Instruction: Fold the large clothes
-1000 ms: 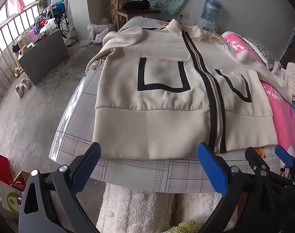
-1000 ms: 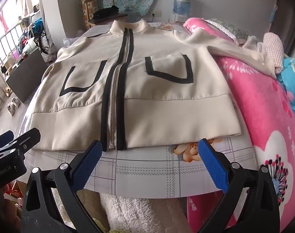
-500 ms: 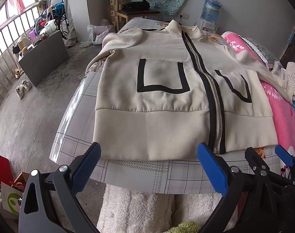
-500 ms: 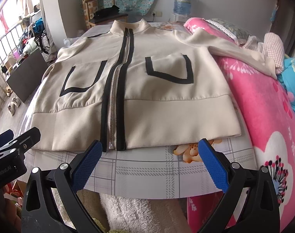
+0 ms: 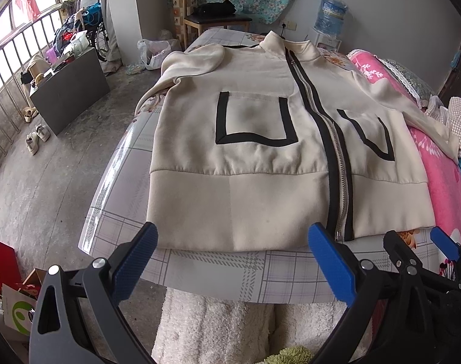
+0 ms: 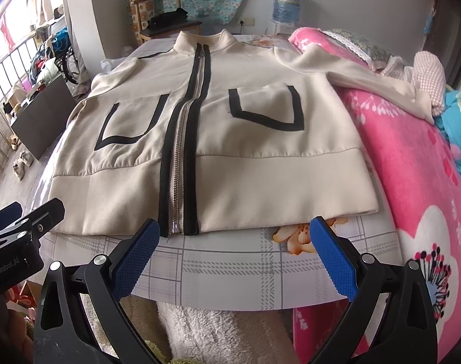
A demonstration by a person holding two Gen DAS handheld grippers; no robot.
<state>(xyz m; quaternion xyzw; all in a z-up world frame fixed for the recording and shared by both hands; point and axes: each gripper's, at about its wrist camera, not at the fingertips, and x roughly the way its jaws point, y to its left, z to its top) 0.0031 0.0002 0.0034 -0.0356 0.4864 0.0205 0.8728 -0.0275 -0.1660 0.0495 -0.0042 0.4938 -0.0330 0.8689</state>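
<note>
A cream zip-up jacket (image 5: 254, 157) (image 6: 245, 139) with black trim and two black-outlined pockets lies flat, front up, on a checked table cover (image 5: 218, 273) (image 6: 230, 270). Its hem faces me and the zip is closed. One sleeve (image 6: 367, 75) stretches out onto the pink blanket; the other sleeve (image 5: 197, 63) is bent near the far left shoulder. My left gripper (image 5: 230, 257) hovers open just before the hem, left of the zip. My right gripper (image 6: 235, 248) is open before the hem, right of the zip. Neither holds anything.
A pink flowered blanket (image 6: 412, 182) lies along the right side. A fluffy white cover (image 5: 224, 327) hangs below the table's front edge. On the left are a concrete floor (image 5: 48, 176), a dark box (image 5: 69, 88), shoes and a railing. A chair (image 5: 212, 15) and a water bottle (image 5: 330, 15) stand at the back.
</note>
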